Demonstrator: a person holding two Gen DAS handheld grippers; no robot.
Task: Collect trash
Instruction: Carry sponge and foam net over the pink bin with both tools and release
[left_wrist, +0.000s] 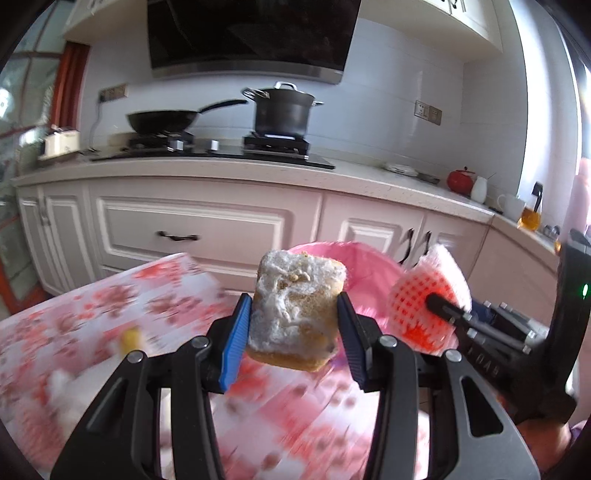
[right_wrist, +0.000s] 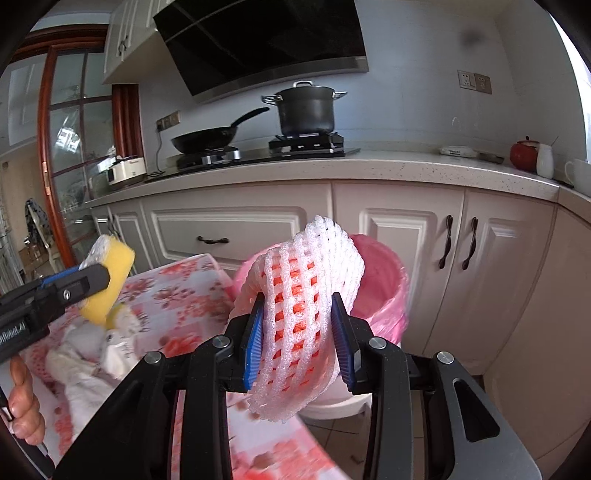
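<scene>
Bin, lined in pink, stands just beyond and below both tools, nearer the right gripper, clamped on a foam fruit net, than the left gripper, clamped on a worn sponge over the table.

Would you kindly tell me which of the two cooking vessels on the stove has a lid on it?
The tall dark stockpot on the right burner, topped with a lid and two side handles; the black frying pan left of it is shallow, long-handled and uncovered.
</scene>
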